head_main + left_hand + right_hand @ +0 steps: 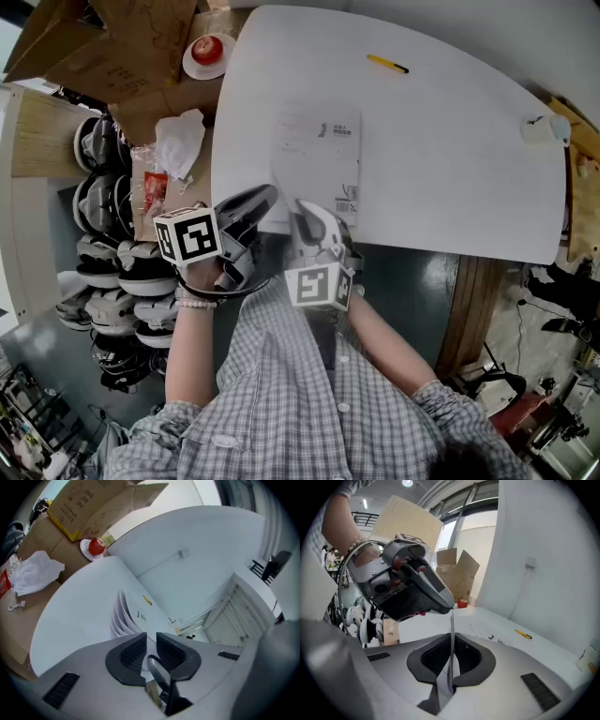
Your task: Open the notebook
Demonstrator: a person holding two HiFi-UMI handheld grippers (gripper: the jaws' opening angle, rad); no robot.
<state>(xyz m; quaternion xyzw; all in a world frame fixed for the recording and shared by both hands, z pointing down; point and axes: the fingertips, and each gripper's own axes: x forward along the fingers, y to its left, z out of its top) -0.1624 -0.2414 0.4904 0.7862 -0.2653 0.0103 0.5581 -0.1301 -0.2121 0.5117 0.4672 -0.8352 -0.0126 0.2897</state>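
Now right gripper [451,644] pinched a sheet [451,620] at 6 o'clock of notebook [319,159]; left gripper [151,639] clamped pages [121,617]. Slow lift seemed best.

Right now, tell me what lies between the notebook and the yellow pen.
Nothing: in the head view, only bare white table separates the notebook from the yellow pen.

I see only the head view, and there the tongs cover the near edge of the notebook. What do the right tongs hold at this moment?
Observer: The right tongs are shut on one thin sheet of the notebook; it stands edge-on between them.
Operator: And the left tongs?
Observer: The left tongs look closed on some pages, which fan out in curves just beyond the tips.
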